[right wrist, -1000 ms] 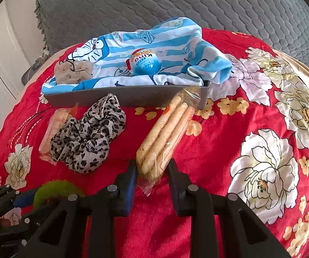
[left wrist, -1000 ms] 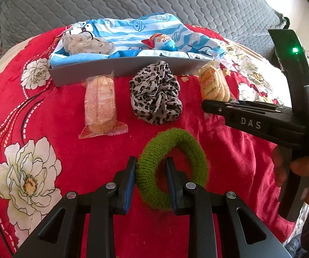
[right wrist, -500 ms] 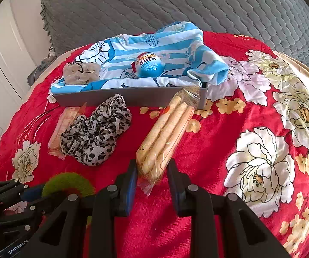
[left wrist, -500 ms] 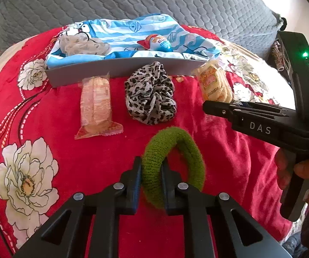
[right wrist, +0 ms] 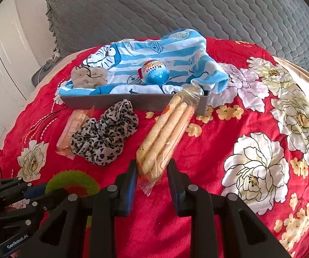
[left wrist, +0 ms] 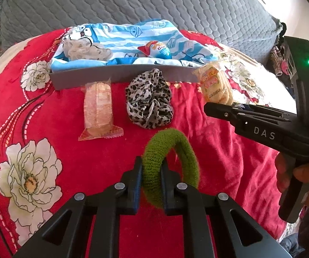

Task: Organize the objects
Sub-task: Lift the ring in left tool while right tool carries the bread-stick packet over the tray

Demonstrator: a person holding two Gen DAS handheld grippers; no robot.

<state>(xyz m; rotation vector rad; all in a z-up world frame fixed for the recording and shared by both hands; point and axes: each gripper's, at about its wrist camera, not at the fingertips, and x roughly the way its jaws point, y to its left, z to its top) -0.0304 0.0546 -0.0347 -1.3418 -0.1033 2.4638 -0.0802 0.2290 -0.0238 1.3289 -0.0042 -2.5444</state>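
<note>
In front of the grey tray (right wrist: 102, 103) on the bed, the left hand-held gripper (left wrist: 151, 169) pinches one side of the green hair tie (left wrist: 169, 163). The right hand-held gripper (right wrist: 152, 172) is clamped on the near end of the breadstick packet (right wrist: 167, 135), probably so both can go into the tray together.

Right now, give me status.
Left gripper shut on green scrunchie. Right gripper shut on breadstick pack. Tray ahead, path clear.

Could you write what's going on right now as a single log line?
left gripper: shut on green hair tie | right gripper: shut on breadstick pack | tray: not yet loaded with either
</note>
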